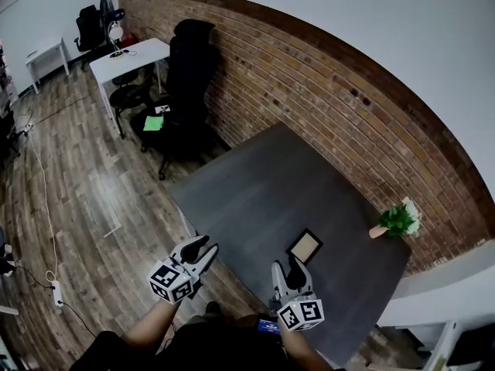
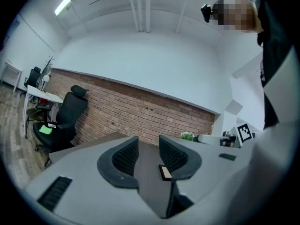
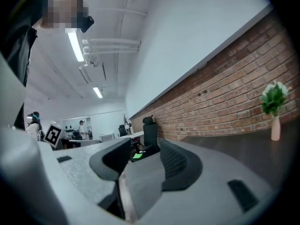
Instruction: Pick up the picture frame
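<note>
A small picture frame [image 1: 305,246] with a black border and tan middle lies flat on the dark grey table [image 1: 263,192], near its front edge. In the left gripper view the picture frame [image 2: 165,172] shows low between the jaws, partly hidden by the right jaw. My left gripper [image 1: 203,253] hangs off the table's front left corner, open and empty. My right gripper [image 1: 294,270] sits just in front of the frame, over the table's edge, open with nothing between its jaws. My left gripper [image 2: 146,156] and right gripper [image 3: 143,161] both show a clear gap.
A small potted plant [image 1: 398,220] in a pink vase stands at the table's far right by the brick wall [image 1: 325,91]. A black office chair [image 1: 182,91] and a white desk [image 1: 128,56] stand beyond the table on the wood floor. A cable and power strip [image 1: 56,292] lie at the left.
</note>
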`<control>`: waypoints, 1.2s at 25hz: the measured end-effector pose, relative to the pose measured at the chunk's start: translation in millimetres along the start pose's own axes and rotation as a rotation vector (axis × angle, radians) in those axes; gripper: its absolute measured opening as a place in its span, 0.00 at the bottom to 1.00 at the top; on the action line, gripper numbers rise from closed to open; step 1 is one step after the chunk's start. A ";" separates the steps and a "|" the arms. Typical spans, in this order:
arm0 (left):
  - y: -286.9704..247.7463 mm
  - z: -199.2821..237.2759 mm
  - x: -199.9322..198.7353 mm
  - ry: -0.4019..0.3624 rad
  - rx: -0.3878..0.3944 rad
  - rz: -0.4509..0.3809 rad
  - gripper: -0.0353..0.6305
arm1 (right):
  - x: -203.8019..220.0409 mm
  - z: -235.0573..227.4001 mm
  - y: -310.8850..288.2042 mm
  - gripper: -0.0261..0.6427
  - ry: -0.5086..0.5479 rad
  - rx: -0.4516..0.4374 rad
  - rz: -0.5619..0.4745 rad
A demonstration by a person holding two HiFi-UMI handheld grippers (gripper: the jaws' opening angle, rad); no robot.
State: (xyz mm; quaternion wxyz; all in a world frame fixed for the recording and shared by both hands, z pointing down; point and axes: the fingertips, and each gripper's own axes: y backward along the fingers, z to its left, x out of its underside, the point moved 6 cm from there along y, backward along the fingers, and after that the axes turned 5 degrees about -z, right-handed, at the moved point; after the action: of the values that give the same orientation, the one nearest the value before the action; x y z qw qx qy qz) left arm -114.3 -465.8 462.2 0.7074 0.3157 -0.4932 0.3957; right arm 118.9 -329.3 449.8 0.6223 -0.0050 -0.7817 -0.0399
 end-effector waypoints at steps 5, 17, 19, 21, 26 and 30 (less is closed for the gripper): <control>-50.6 16.9 12.0 0.033 0.091 0.059 0.25 | -4.0 -27.2 -0.7 0.34 0.000 0.110 -0.011; -182.7 -16.0 54.4 0.030 0.315 0.218 0.25 | 6.5 -128.4 20.8 0.34 -0.023 0.368 0.011; -205.2 -23.7 62.6 0.030 0.347 0.247 0.25 | 11.5 -145.8 22.5 0.34 -0.046 0.393 0.019; -223.7 -32.7 71.9 0.034 0.375 0.279 0.25 | 20.3 -160.7 27.3 0.34 -0.079 0.412 0.039; -263.8 -54.0 99.0 0.014 0.417 0.367 0.25 | 38.9 -200.8 30.6 0.34 -0.150 0.440 0.085; -297.7 -67.7 126.2 0.020 0.441 0.463 0.25 | 52.3 -234.5 23.1 0.34 -0.197 0.437 0.106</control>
State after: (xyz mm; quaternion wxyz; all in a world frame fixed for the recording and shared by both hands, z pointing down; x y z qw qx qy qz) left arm 200.7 -523.0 543.7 0.5179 0.3371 -0.4474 0.6465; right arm 336.5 -324.5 554.1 0.5308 0.0847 -0.8273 0.1634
